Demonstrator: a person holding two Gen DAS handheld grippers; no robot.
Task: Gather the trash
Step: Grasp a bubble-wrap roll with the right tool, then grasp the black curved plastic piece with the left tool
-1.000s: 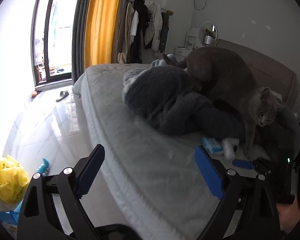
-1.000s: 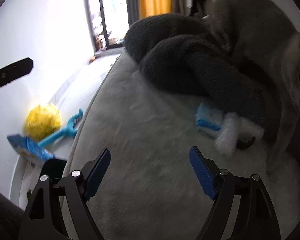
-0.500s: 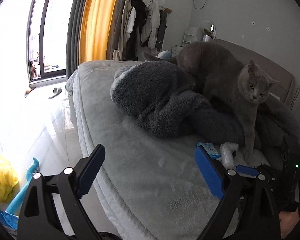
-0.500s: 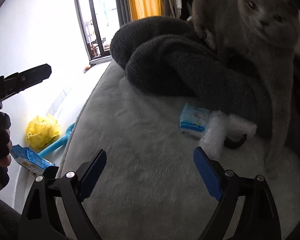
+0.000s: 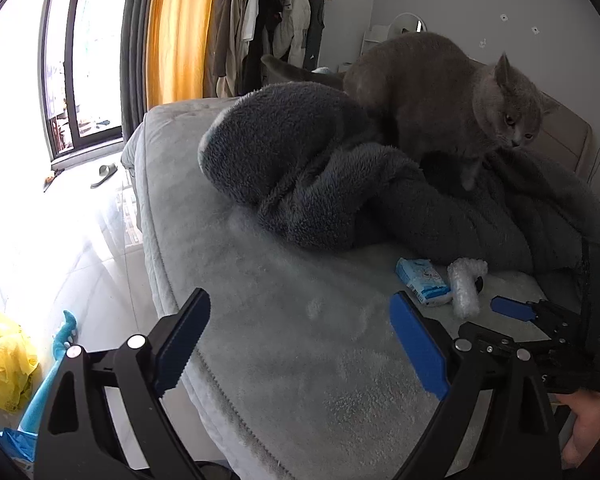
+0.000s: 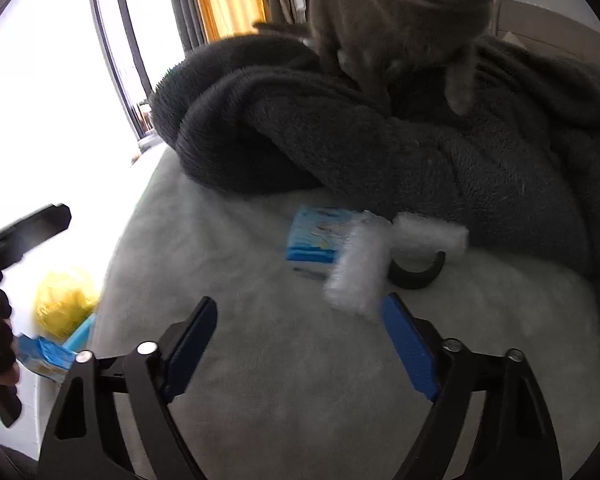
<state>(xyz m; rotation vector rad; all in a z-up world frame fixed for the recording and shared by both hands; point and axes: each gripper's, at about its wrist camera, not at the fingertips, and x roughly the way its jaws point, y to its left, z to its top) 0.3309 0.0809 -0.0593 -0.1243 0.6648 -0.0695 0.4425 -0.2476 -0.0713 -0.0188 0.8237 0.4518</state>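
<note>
- Jaws of the right gripper [image 6: 300,344] closing, with bare bed [image 6: 260,420] cover between the blue pads and nothing held; the bubble-wrap roll [image 6: 356,268] just past the right-hand pad's tip, not visibly gripped.
- Jaws of the left gripper [image 5: 300,340] spread wide, empty, poised over the bed's near edge, well short of the tissue pack [image 5: 422,286].
- Tissue pack, white and blue, flat on the bed against the foot of the dark fleece blanket [image 5: 320,184]; touching it on its right, the bubble-wrap roll, bent, its far end tucked under the blanket's hem.
- Black curved clip [image 6: 418,272] just right of the tissue pack, behind the roll.
- Compared with a second ago: tissue pack and roll larger and nearer the right gripper's pads, closer in both views; right jaws narrower than half a second back.
- Grey cat [image 5: 452,104], earlier standing down beside the tissue pack, now up on the blanket above it, head turned toward the right gripper.
- Yellow bag [image 5: 2,364] and teal scoop [image 5: 56,364] on the floor far left of the tissue pack, lower in the left view than before; blue packet [image 6: 46,356] beside them.
- Bare hand [image 5: 588,428] behind the right gripper, low right of the tissue pack.
</note>
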